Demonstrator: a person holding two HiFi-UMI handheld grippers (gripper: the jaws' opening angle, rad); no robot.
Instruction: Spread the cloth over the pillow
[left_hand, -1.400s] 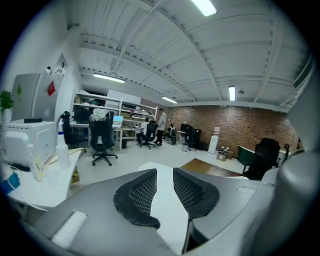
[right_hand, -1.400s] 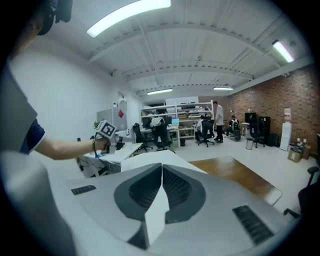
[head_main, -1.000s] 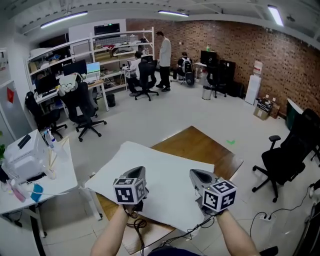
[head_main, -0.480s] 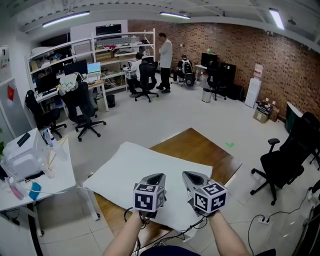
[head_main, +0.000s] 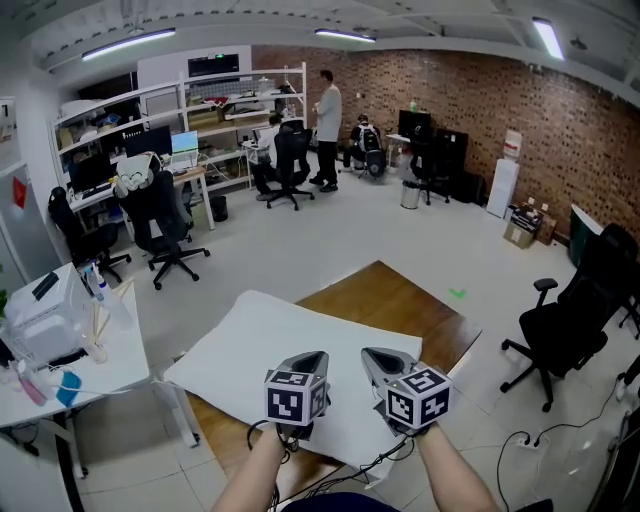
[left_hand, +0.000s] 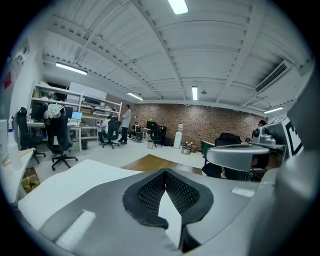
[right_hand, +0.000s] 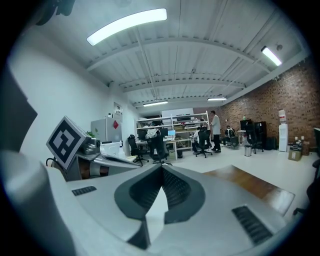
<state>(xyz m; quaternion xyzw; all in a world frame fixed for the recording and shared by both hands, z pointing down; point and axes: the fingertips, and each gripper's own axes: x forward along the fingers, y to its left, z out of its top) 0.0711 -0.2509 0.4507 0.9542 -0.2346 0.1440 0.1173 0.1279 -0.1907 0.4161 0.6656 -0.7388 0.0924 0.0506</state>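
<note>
Wooden table (head_main: 405, 300) under it all, corner pointing away. Spread flat over its near left part, white cloth (head_main: 265, 335), left corner past the table's edge. Over the cloth's near edge, left gripper (head_main: 318, 358) and right gripper (head_main: 372, 356) just beside each other, both claws pinched fully together.

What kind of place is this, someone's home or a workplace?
Most likely a workplace: a shared office or lab room. It has desks with computer monitors, rolling office chairs, stocked shelving and a long brick wall, and a few people are working at the far end.
</note>
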